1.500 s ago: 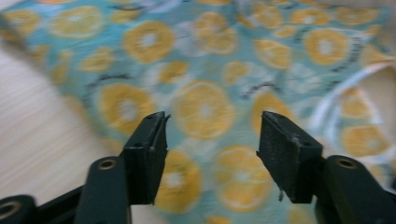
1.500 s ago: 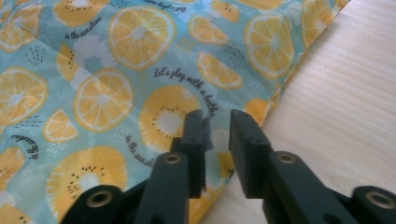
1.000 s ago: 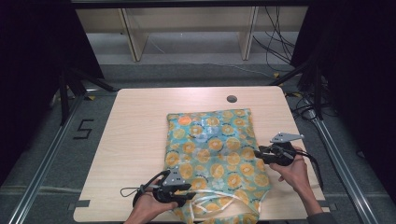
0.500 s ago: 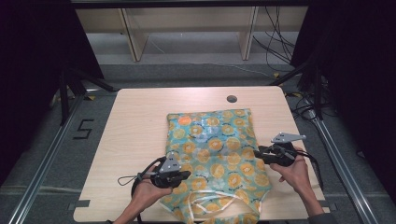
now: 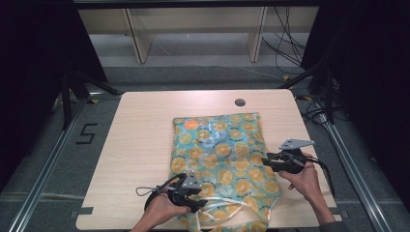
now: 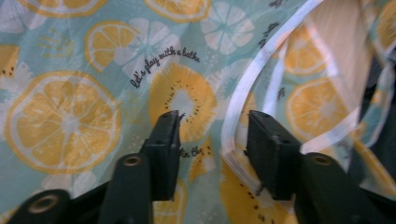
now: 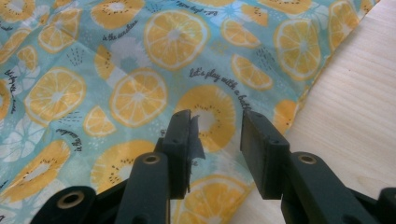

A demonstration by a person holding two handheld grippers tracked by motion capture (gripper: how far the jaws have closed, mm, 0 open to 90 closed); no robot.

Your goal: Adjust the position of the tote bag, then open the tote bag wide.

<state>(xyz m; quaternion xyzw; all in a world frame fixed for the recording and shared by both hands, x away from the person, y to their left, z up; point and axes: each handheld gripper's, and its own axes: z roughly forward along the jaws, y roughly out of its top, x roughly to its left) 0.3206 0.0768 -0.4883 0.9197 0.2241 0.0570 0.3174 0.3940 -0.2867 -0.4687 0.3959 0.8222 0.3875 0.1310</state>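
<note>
The citrus-print drawstring bag (image 5: 222, 159) lies flat on the counter (image 5: 145, 145), right of centre, its closed bottom edge toward the far side and its mouth with the white drawstring (image 5: 227, 212) at the near edge. I judge the work to be smoothing or folding this bag; it is spread mostly flat, but no fold is made yet and the mouth end is rumpled with cord loops loose. My left hand-held gripper (image 6: 212, 135) hovers over the near left corner by the cord; its jaws have just been opening and stand apart, fabric and a strip of cord beneath them, nothing pinched. My right hand-held gripper (image 7: 217, 133) sits at the bag's right edge, jaws apart over the fabric hem, not clamped on it. Left to do, as I read it: grip both sides, then fold or lift.
</note>
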